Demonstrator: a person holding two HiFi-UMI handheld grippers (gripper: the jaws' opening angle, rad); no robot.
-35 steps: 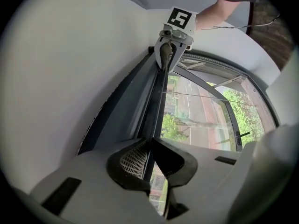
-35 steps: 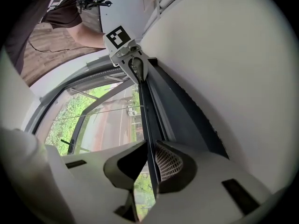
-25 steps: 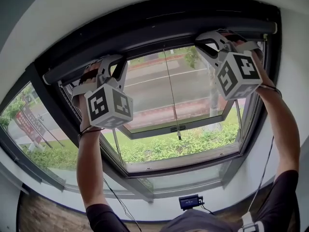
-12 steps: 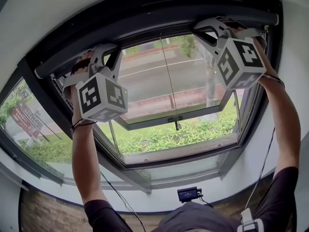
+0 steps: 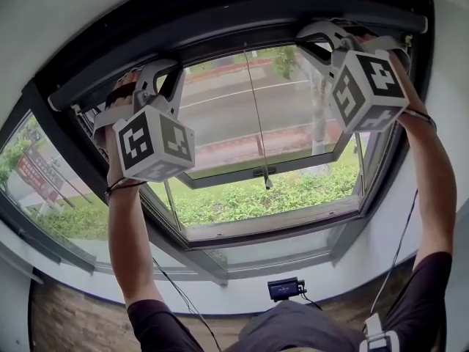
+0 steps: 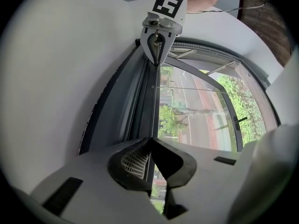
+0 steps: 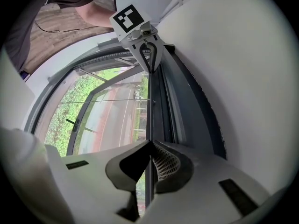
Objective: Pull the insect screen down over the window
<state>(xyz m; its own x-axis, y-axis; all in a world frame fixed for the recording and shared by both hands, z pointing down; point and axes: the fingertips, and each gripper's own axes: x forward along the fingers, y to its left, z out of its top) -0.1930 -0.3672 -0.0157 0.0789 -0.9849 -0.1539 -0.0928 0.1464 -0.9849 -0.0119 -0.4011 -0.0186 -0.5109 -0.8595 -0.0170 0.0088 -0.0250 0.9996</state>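
The insect screen's dark pull bar (image 5: pixel 242 22) lies rolled up along the top of the window frame. My left gripper (image 5: pixel 163 73) is raised to the bar's left part. In the left gripper view its jaws (image 6: pixel 150 140) are shut on the thin bar (image 6: pixel 153 101). My right gripper (image 5: pixel 320 34) is up at the bar's right part. Its tips (image 7: pixel 150 143) are pinched on the same bar (image 7: pixel 150 106). Each gripper shows at the far end of the bar in the other's view: the right gripper (image 6: pixel 158 48), the left gripper (image 7: pixel 148 57). A thin cord (image 5: pixel 256 116) hangs down the middle of the window.
The glass sash (image 5: pixel 293 163) with its handle (image 5: pixel 265 172) is tilted open outward, over a road and green hedge. A small black device (image 5: pixel 286 288) sits on the white sill below. Cables run down from both arms. The white wall curves around the frame.
My left gripper has drifted a little to the left along the top bar. The right gripper stays at the bar's right part. The bar has not visibly come down.
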